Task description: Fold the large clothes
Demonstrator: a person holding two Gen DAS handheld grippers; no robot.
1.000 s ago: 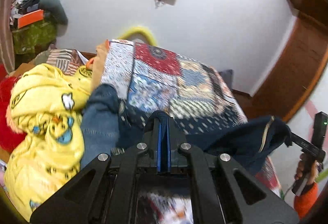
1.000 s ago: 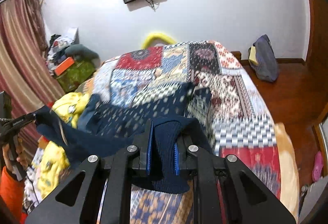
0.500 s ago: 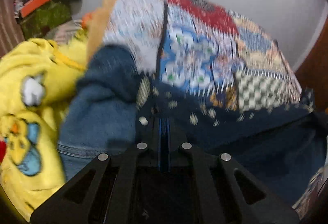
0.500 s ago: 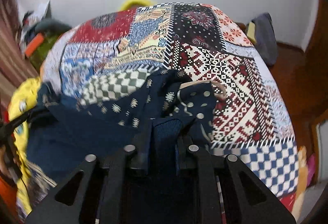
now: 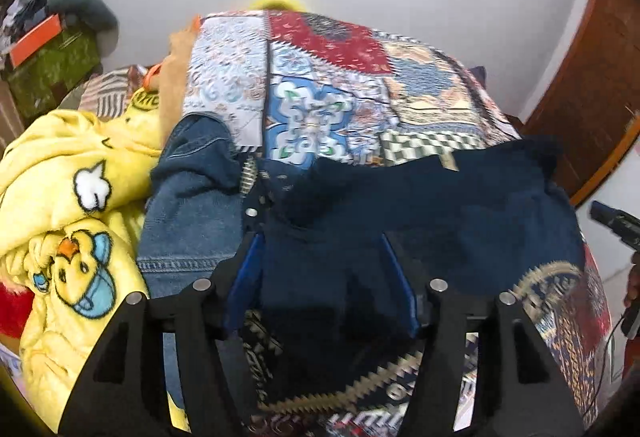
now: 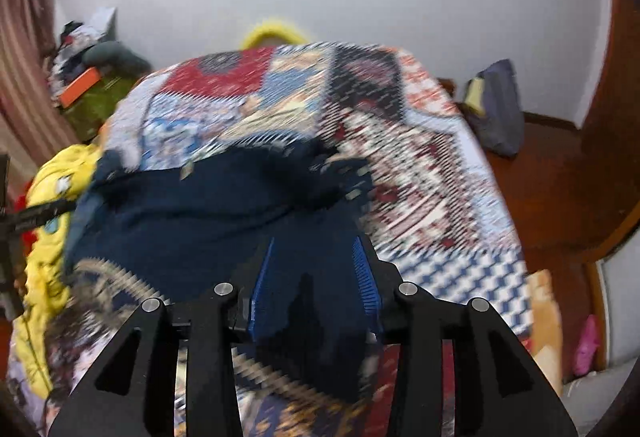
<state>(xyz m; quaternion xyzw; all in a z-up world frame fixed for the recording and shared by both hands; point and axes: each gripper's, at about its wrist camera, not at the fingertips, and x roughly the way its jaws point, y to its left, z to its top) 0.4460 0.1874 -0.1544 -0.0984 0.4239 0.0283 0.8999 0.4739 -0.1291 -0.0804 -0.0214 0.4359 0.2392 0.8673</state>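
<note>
left gripper (image 5: 320, 277): fingers spread, navy garment (image 5: 420, 205) lying loose between | right gripper (image 6: 316, 279): same, spread | denim piece (image 5: 192, 205) at 9 o'clock | patchwork bedspread (image 5: 340, 77) beneath

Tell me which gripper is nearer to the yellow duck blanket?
Left. The left gripper is over the navy garment right beside the yellow duck blanket; the right gripper is at the garment's far side.
</note>
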